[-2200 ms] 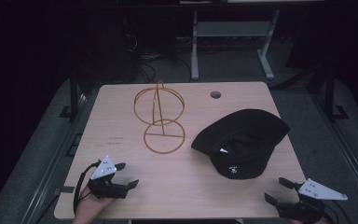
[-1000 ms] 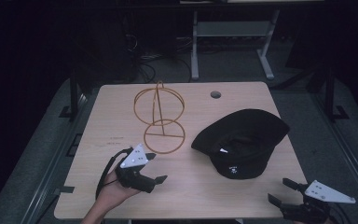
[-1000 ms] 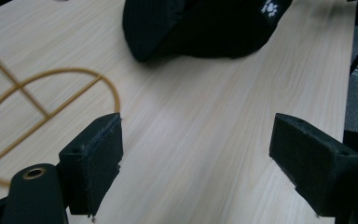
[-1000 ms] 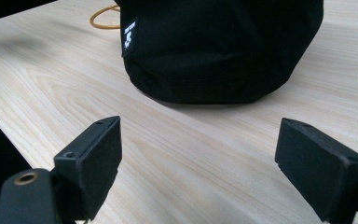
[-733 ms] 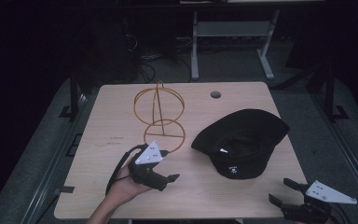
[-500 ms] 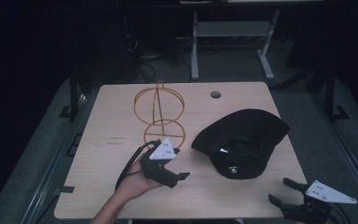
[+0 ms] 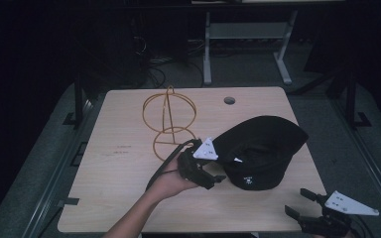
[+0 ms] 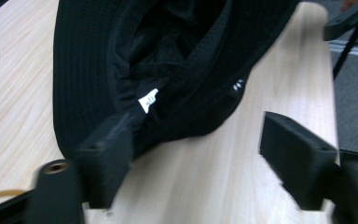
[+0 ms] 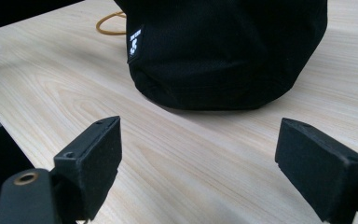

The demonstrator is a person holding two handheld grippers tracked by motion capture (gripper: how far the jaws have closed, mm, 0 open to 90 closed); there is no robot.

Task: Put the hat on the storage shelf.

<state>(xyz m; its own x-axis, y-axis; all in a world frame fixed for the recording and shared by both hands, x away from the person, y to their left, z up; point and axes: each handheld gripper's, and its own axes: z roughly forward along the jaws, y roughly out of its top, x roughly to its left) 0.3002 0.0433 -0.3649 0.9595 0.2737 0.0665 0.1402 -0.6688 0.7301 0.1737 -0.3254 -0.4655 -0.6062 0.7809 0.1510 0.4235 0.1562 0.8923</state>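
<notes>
On your desk (image 7: 129,158) the hat (image 7: 263,148) lies right of centre, opening tipped toward your left. The wire stand (image 7: 169,121) sits just left of it and a little farther back. Behind the hat, near the far edge, is the cable hole (image 7: 229,100). Your left tool (image 7: 217,177) is at the hat's near-left brim, one jaw against it, between stand and hat. Your right tool (image 7: 297,203) sits at the near right corner, apart from the hat.

Black hat (image 7: 260,148) beside wire stand (image 7: 169,121)
</notes>
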